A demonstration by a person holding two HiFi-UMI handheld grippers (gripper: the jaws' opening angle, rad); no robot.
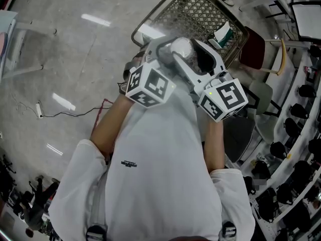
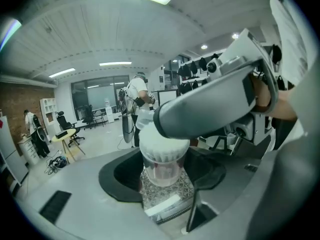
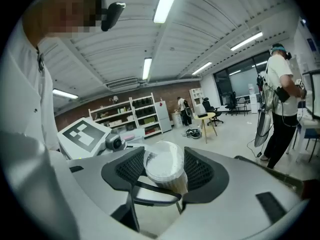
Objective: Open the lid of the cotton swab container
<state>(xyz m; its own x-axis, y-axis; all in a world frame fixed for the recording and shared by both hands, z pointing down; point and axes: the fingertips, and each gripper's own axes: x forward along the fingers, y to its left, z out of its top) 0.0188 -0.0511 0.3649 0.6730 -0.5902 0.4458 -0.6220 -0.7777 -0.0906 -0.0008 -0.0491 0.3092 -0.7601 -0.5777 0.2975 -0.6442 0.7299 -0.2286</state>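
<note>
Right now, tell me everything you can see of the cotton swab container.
The cotton swab container is a small round cup of clear plastic, packed with swabs whose white tips crowd its top. It is held in the air above a wire mesh basket. The left hand-held gripper clamps its body from both sides. The right hand-held gripper closes its ribbed pads on the round translucent lid, which looks still seated.

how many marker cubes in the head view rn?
2. Left marker cube on the left tongs, right marker cube on the right tongs, to its right. Both tongs grip the cotton swab container. None appears hidden.
</note>
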